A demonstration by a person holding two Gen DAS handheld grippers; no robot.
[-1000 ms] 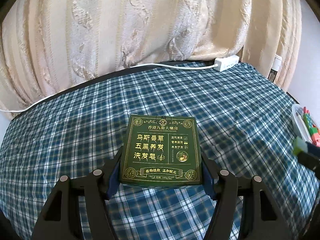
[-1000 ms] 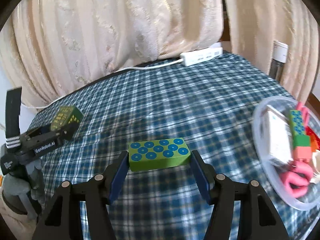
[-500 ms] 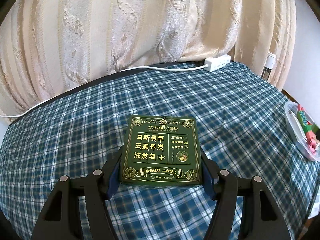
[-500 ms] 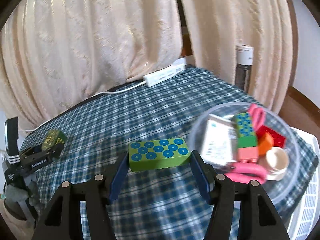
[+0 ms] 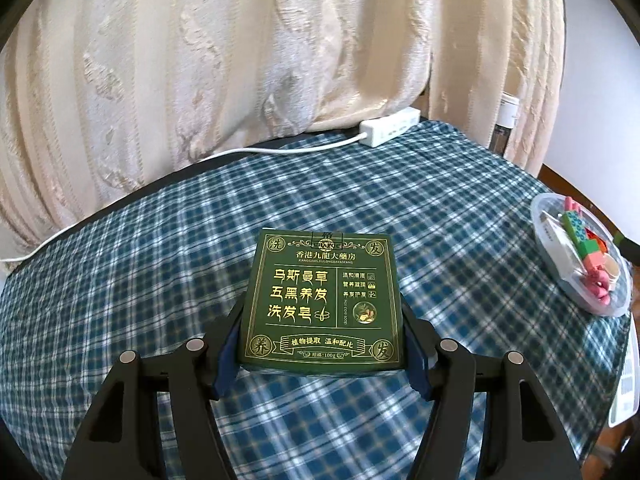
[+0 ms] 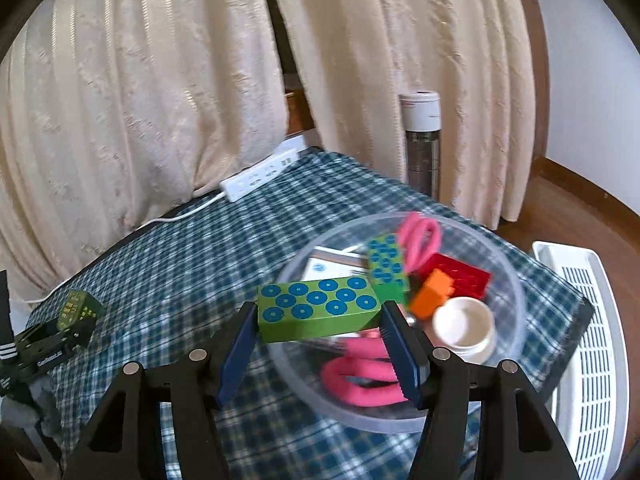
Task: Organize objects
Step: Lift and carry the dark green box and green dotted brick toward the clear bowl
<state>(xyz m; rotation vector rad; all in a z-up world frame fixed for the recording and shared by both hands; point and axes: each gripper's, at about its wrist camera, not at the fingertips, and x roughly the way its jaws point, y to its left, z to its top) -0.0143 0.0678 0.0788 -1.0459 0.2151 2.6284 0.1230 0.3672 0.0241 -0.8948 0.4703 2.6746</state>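
**Q:** Green block: where is it, and how does it lie?

**A:** Clamped between the pads of the right tongs, long axis crosswise to the fingers, dotted face up. It hangs over the near-left rim of the clear bowl, which sits at the worktop's right edge.

**Q:** And the other hand?

**A:** Left tongs grip the dark green box by its side edges, printed face up, long axis running away from the camera, over the middle of the checked worktop. The bowl lies far to its right, so the right hand is nearer. Whether the block clears the bowl's contents is unclear; the frame is blurred there.
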